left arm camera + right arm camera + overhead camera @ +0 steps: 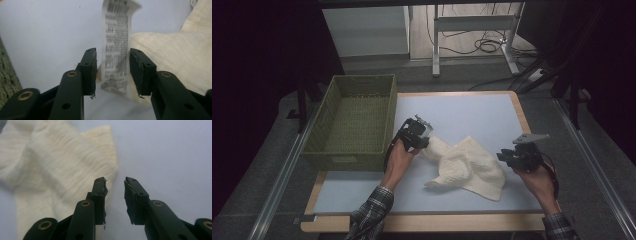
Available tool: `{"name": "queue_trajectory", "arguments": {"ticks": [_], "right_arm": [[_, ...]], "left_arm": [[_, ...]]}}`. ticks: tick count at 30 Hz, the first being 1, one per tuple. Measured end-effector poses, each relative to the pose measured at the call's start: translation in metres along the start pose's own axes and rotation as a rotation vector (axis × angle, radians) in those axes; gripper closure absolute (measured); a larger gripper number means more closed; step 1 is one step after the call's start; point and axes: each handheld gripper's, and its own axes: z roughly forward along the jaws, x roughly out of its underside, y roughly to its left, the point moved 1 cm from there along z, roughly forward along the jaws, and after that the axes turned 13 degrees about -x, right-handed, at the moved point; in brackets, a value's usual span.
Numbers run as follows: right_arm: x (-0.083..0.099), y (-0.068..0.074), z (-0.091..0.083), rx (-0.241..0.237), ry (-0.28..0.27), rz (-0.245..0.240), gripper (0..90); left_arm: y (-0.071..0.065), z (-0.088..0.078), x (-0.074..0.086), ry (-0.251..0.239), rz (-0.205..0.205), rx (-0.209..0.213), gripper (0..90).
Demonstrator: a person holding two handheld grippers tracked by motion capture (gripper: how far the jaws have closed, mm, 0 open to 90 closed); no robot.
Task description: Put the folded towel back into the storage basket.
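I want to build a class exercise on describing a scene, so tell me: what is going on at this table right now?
A person works at a pale blue table with a gripper in each hand. A crumpled cream cloth lies in the middle. The left gripper is at the cloth's left end, jaws open with the printed care label hanging between them, not pinched. The right gripper is open too, just off the cloth's right edge, holding nothing. A green woven basket sits at the table's left side.
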Motion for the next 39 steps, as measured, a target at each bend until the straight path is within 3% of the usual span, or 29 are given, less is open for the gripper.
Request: {"name": "queue_trajectory", "arguments": {"ticks": [4,5,7,9,10,12,14,16,17,18,19,21,22,23,24,27,28,29,31,32,33,34,35,36,37,38,39], "right_arm": [[-0.018,-0.011,0.027,-0.032,-0.004,-0.003,68.8],[-0.018,-0.011,0.027,-0.032,-0.004,-0.003,68.8],[-0.028,-0.015,0.046,-0.059,-0.001,-0.001,66.3],[-0.035,-0.017,0.060,-0.068,0.013,-0.012,64.3],[-0.041,-0.019,0.076,-0.087,0.027,-0.020,60.6],[-0.043,-0.020,0.083,-0.088,0.043,-0.021,59.6],[-0.045,-0.020,0.101,-0.083,0.093,-0.037,63.8],[-0.045,-0.019,0.104,-0.079,0.105,-0.044,68.7],[-0.044,-0.016,0.106,-0.075,0.106,-0.062,74.4],[-0.043,-0.013,0.105,-0.081,0.104,-0.058,85.1],[-0.043,-0.013,0.105,-0.077,0.107,-0.071,86.5],[-0.043,-0.012,0.103,-0.077,0.112,-0.076,87.1],[-0.043,-0.012,0.101,-0.073,0.111,-0.081,87.3],[-0.043,-0.012,0.096,-0.068,0.099,-0.081,87.4],[-0.046,-0.015,0.085,-0.049,0.070,-0.078,87.5],[-0.051,-0.020,0.073,-0.020,0.042,-0.080,87.4],[-0.058,-0.026,0.061,0.003,0.020,-0.079,87.4],[-0.058,-0.026,0.061,0.003,0.020,-0.079,87.4],[-0.075,-0.039,0.045,0.029,-0.045,-0.055,87.3],[-0.075,-0.039,0.045,0.029,-0.045,-0.055,87.3],[-0.087,-0.047,0.043,0.064,-0.070,-0.046,80.9],[-0.090,-0.051,0.043,0.087,-0.072,-0.029,71.8],[-0.090,-0.051,0.043,0.087,-0.072,-0.029,71.8],[-0.094,-0.059,0.045,0.116,-0.054,0.013,66.0],[-0.093,-0.061,0.044,0.117,-0.058,0.019,65.0],[-0.092,-0.062,0.043,0.114,-0.063,0.021,63.8],[-0.092,-0.062,0.043,0.114,-0.063,0.021,63.8]], "left_arm": [[0.000,0.008,0.006,0.024,-0.008,0.006,52.0],[0.000,0.008,0.006,0.024,-0.008,0.006,50.2],[0.001,0.011,0.009,0.031,-0.015,0.005,48.8],[0.001,0.013,0.012,0.037,-0.028,0.012,44.6],[0.001,0.013,0.013,0.038,-0.031,0.018,41.6],[0.000,0.015,0.017,0.046,-0.031,0.022,40.6],[-0.003,0.022,0.022,0.069,-0.028,0.026,40.1],[-0.003,0.023,0.024,0.060,-0.037,0.039,40.5],[-0.003,0.024,0.024,0.058,-0.045,0.053,43.1],[-0.003,0.024,0.025,0.058,-0.061,0.086,55.9],[-0.005,0.022,0.026,0.058,-0.074,0.108,59.6],[-0.006,0.021,0.025,0.062,-0.069,0.126,77.1],[-0.009,0.021,0.024,0.060,-0.057,0.150,77.1],[-0.010,0.020,0.023,0.060,-0.042,0.141,84.7],[-0.011,0.020,0.020,0.056,-0.021,0.128,86.3],[0.000,0.016,0.005,0.012,-0.018,0.083,86.5],[0.009,0.010,-0.009,-0.033,-0.030,0.042,86.4],[0.009,0.010,-0.009,-0.033,-0.030,0.042,86.4],[0.023,0.005,-0.040,-0.101,-0.020,-0.022,85.8],[0.023,0.005,-0.040,-0.101,-0.020,-0.022,84.7],[0.027,0.009,-0.060,-0.120,-0.009,-0.082,78.8],[0.028,0.013,-0.068,-0.105,0.000,-0.120,68.1],[0.028,0.013,-0.068,-0.105,0.000,-0.120,61.5],[0.027,0.016,-0.073,-0.096,0.011,-0.143,59.1],[0.027,0.016,-0.073,-0.096,0.011,-0.143,55.1],[0.024,0.017,-0.069,-0.096,0.005,-0.116,51.3],[0.024,0.017,-0.069,-0.096,0.005,-0.116,50.4]]}}
